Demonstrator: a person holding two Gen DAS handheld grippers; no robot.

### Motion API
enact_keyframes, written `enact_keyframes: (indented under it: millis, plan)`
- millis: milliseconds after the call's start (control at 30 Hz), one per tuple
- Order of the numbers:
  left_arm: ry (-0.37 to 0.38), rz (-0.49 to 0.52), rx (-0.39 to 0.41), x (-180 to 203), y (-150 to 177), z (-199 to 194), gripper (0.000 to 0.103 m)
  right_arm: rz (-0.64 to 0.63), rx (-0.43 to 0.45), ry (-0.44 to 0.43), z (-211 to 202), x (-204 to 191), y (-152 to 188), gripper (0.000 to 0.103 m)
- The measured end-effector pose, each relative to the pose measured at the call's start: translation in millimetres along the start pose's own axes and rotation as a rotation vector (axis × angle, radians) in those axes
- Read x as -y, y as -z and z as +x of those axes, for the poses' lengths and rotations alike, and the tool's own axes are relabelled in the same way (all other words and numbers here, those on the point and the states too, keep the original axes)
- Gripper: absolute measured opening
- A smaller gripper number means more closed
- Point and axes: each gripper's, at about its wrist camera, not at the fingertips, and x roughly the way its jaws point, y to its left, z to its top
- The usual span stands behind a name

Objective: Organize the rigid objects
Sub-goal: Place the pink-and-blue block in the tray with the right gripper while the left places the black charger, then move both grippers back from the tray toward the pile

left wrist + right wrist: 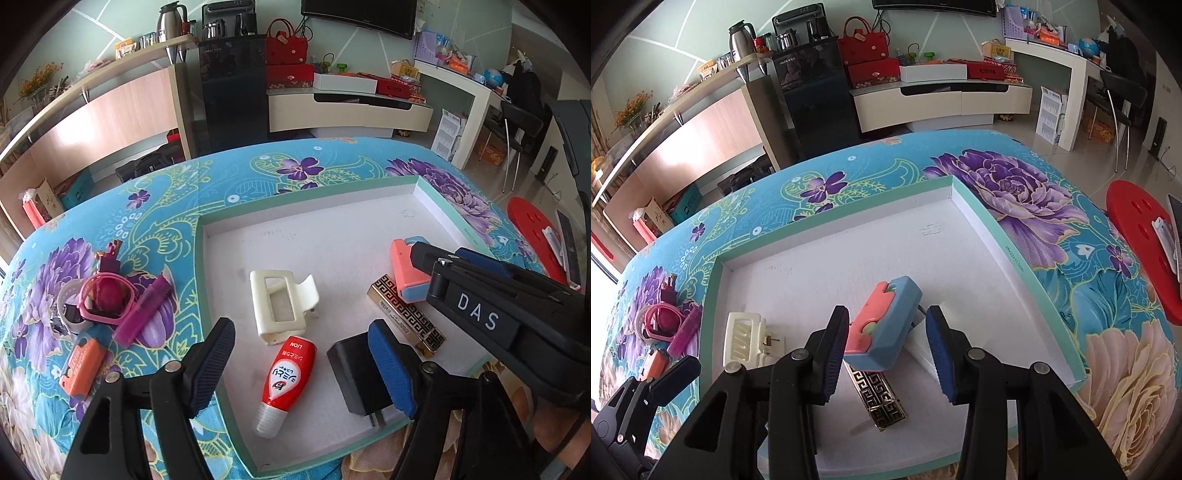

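I have the pink-and-blue block (882, 325) in my right gripper (886, 350), jaws narrow with the left pad against it; whether the right pad touches it I cannot tell. It sits tilted inside the white tray (979, 218), over the gold-patterned bar (881, 400). My left gripper (303, 365) stands wide with nothing held, above the red tube (286, 380) in the tray, the black charger (351, 380) by its right finger. The cream hair clip (280, 306) lies beyond the tube. Left of the tray, on the floral cloth (229, 177), lie a pink watch (107, 299), purple lighter (142, 310) and orange item (79, 365).
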Motion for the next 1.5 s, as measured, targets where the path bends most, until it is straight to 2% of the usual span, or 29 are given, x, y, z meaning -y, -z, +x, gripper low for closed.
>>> enact_keyframes:
  millis: [133, 267, 500, 800, 967, 1133, 1267, 1500]
  plan:
    - [-0.008, -0.030, 0.029, -12, -4, -11, 0.079, 0.011, 0.023, -0.012, -5, 1, -2, 0.045]
    - [-0.052, -0.097, 0.047, -39, -6, -18, 0.083, 0.009, 0.016, -0.011, -3, 0, -2, 0.044]
    - [-0.183, -0.266, 0.047, -106, 2, -21, 0.088, -0.022, 0.017, -0.046, -2, -17, -2, 0.044]
    - [-0.385, -0.487, 0.014, -187, 30, -28, 0.096, -0.148, 0.037, -0.146, -7, -76, 1, 0.044]
    - [-0.471, -0.556, 0.014, -214, 42, -38, 0.097, -0.208, 0.030, -0.203, -5, -109, 6, 0.044]
    - [-0.506, -0.597, 0.017, -233, 51, -46, 0.102, -0.261, 0.021, -0.245, -3, -137, 13, 0.044]
    - [-0.530, -0.617, 0.018, -243, 57, -52, 0.103, -0.301, 0.009, -0.264, 2, -155, 18, 0.060]
    - [-0.548, -0.650, 0.009, -261, 66, -56, 0.103, -0.349, -0.015, -0.299, 11, -183, 27, 0.062]
